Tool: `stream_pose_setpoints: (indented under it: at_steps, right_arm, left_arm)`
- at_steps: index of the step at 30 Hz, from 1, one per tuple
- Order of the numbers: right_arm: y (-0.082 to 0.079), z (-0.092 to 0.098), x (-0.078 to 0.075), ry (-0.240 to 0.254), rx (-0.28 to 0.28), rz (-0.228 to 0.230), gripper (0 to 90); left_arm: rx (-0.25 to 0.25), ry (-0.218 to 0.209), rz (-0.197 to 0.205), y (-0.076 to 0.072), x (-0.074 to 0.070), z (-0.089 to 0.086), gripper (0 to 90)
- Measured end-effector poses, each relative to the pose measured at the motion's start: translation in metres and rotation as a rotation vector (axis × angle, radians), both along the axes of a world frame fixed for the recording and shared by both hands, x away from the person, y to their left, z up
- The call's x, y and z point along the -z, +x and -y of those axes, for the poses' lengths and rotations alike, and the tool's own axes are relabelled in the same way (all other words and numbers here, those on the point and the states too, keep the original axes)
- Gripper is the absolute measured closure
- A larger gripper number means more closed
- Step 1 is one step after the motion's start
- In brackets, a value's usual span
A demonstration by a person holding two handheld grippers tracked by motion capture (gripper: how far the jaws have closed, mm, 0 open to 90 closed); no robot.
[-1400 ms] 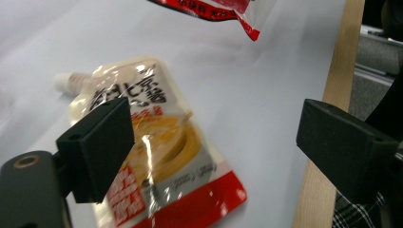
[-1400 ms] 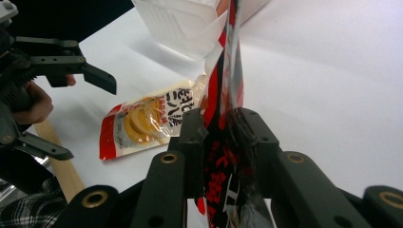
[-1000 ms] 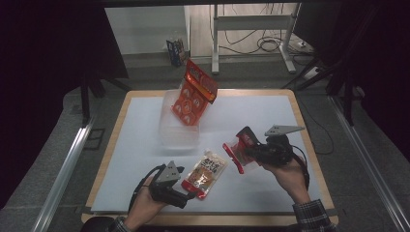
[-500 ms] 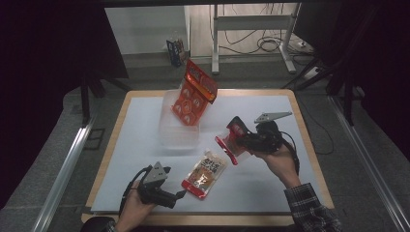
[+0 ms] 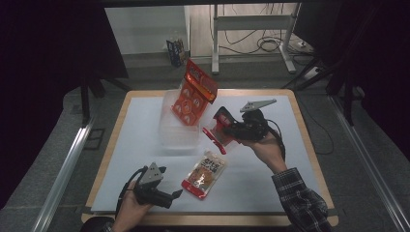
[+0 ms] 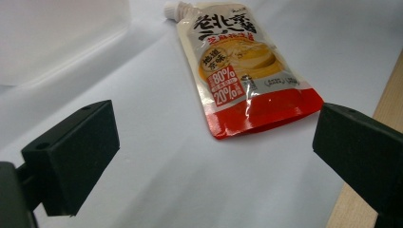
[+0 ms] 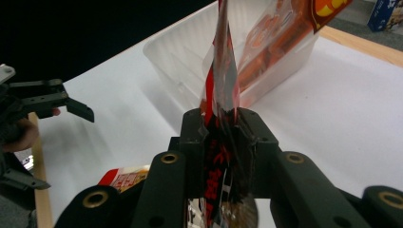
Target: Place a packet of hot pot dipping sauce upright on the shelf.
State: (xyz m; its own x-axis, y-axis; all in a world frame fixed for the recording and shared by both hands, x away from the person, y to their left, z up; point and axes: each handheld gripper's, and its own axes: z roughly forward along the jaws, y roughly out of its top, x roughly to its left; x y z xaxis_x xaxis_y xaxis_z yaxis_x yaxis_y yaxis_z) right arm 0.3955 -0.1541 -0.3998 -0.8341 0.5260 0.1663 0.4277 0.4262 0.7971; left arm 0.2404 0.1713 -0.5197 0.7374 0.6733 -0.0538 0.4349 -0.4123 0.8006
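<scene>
A beige and red spouted pouch [image 5: 204, 175] lies flat on the white sheet, also in the left gripper view as the pouch [image 6: 242, 71]. My left gripper [image 5: 171, 186] rests just left of its red end. Its jaws have just been opening and now stand wide open [image 6: 214, 156], with nothing between them. My right gripper [image 5: 220, 128] is shut on a red snack packet [image 5: 215, 134], held edge-up beside the clear plastic bin [image 5: 180, 130]. The right gripper view shows my right gripper [image 7: 221, 123] clamping the packet [image 7: 222, 71] upright before the bin [image 7: 185, 57].
An orange-red package [image 5: 196, 92] stands tilted in the bin, sticking above its rim. The table's wooden border [image 5: 302, 125] frames the white sheet. Beyond the table's far edge stand a metal stand's legs, cables and a small box on the floor.
My left gripper has let go of the pouch's red end and drawn back to the left. My right gripper has carried the red packet away from the pouch toward the bin.
</scene>
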Motion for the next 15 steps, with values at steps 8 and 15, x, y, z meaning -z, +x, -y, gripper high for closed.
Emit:
stream_pose_setpoints:
  at_steps: [8, 15]
  right_arm:
    - [0.009, -0.012, 0.001, -0.015, -0.012, -0.01, 72.7]
    - [0.014, -0.024, 0.001, -0.027, -0.034, -0.008, 72.7]
  left_arm:
    - [-0.008, 0.008, 0.003, -0.003, 0.001, -0.002, 1.2]
    - [-0.007, 0.016, 0.001, -0.005, 0.003, -0.002, 1.2]
